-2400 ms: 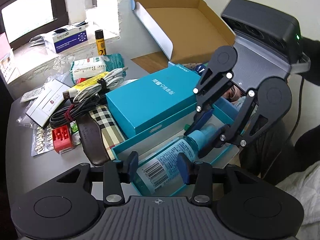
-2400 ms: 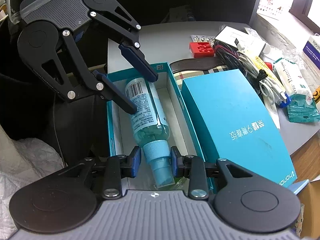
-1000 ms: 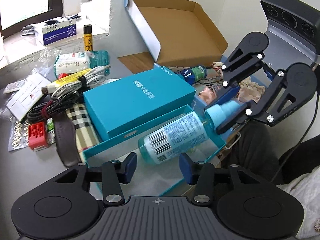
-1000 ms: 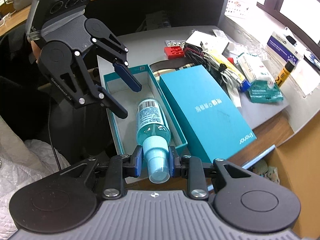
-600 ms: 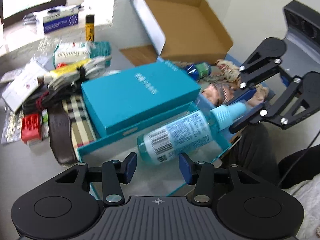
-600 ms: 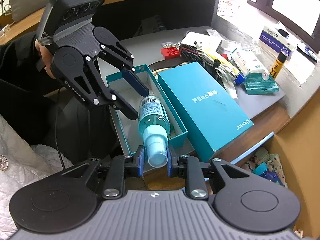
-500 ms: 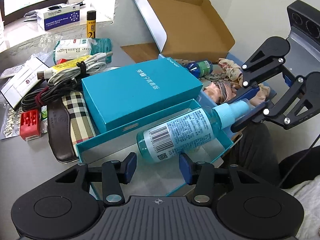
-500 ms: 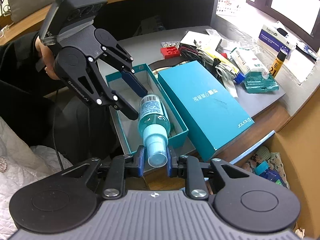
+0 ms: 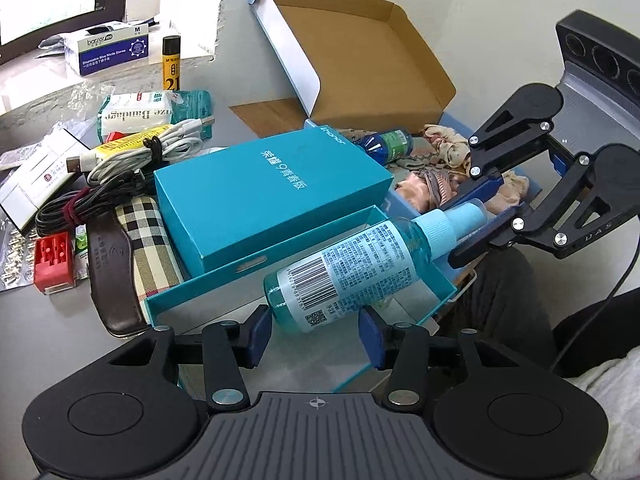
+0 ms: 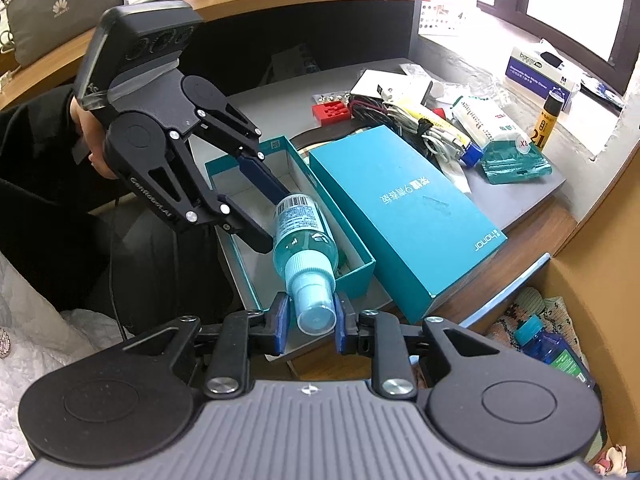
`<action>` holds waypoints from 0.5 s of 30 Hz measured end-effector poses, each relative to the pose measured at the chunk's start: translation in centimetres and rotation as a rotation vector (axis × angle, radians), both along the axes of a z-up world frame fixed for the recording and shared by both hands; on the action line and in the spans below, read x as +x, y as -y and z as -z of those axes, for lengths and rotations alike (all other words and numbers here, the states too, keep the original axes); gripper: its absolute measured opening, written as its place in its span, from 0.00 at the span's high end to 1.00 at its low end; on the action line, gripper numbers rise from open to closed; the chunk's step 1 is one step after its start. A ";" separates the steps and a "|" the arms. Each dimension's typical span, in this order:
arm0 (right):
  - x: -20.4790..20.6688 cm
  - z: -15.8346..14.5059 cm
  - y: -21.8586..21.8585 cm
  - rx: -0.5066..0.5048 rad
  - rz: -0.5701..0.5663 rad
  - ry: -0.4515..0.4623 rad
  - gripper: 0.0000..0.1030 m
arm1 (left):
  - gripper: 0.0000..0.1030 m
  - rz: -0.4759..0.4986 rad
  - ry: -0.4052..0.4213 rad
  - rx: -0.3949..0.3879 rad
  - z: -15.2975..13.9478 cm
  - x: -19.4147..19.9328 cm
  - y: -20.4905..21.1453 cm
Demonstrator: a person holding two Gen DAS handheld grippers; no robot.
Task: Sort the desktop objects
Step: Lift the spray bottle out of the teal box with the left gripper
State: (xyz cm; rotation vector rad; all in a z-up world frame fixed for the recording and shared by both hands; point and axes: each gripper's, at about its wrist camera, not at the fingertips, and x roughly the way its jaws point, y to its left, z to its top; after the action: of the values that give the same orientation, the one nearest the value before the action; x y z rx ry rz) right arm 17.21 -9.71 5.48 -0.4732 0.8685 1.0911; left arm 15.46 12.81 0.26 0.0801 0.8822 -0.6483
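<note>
A teal spray bottle point(image 9: 352, 272) with a light blue cap hangs in the air over the open teal box point(image 9: 200, 292). My right gripper point(image 10: 308, 322) is shut on the bottle's cap point(image 10: 314, 304); it shows at the right in the left wrist view point(image 9: 476, 220). My left gripper point(image 9: 316, 336) is open, its fingers on either side of the bottle's base, not pressing it. In the right wrist view the left gripper point(image 10: 268, 220) reaches toward the bottle point(image 10: 304, 228). The teal box point(image 10: 240, 240) lies below.
A closed teal phone box point(image 9: 264, 192) lies behind the open one. Cables point(image 9: 132, 160), a plaid case point(image 9: 140, 248), a red block point(image 9: 54, 260), a bandage pack point(image 9: 136, 114) and a yellow tube point(image 9: 171, 64) crowd the desk. A cardboard box point(image 9: 360, 64) and a bin of cloths point(image 9: 440, 160) sit right.
The right gripper has lifted the bottle by its cap out of the teal box. The left gripper let go of the bottle's body and now stands open by its base.
</note>
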 end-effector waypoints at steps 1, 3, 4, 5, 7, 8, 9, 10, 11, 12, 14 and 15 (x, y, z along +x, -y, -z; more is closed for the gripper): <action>-0.1 0.0 0.0 0.002 0.001 0.001 0.74 | 0.51 -0.001 -0.003 -0.007 0.0 0.0 -0.1; -0.2 0.0 0.2 0.009 0.003 0.003 0.74 | 0.51 -0.001 0.003 -0.017 -0.4 -0.3 -0.2; -0.3 -0.1 0.3 0.013 0.004 0.003 0.74 | 0.51 -0.001 0.007 -0.020 -0.5 -0.4 -0.2; -0.3 -0.2 0.4 0.021 0.004 0.003 0.74 | 0.51 -0.003 0.013 -0.021 -0.9 -0.6 -0.2; -0.4 -0.5 0.8 0.040 0.004 0.000 0.74 | 0.51 -0.009 0.015 -0.023 -1.4 -0.9 0.0; -0.5 -0.6 1.0 0.049 0.005 -0.001 0.74 | 0.51 -0.011 0.020 -0.021 -1.8 -1.1 0.1; -0.5 -0.8 1.2 0.059 0.005 -0.002 0.74 | 0.51 -0.011 0.030 -0.018 -2.2 -1.3 0.3; -0.6 -0.9 1.5 0.067 0.005 -0.001 0.74 | 0.51 -0.011 0.038 -0.015 -2.5 -1.5 0.6; -0.8 -1.1 1.7 0.073 0.005 0.001 0.74 | 0.51 -0.010 0.044 -0.012 -2.9 -1.6 0.8; -0.9 -1.3 2.0 0.080 0.004 0.003 0.74 | 0.51 -0.008 0.051 -0.009 -3.2 -1.7 1.2; -1.2 -1.6 2.7 0.093 0.006 0.007 0.74 | 0.51 0.001 0.064 -0.004 -3.8 -2.0 1.9; -1.4 -1.8 3.0 0.100 0.008 0.009 0.74 | 0.51 0.006 0.068 -0.003 -4.0 -2.1 2.3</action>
State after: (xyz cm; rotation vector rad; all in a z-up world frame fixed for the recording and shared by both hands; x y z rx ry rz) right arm 15.83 -12.76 7.30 -0.3901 0.8035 1.1185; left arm 13.31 10.56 4.29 0.1020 0.8160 -0.6490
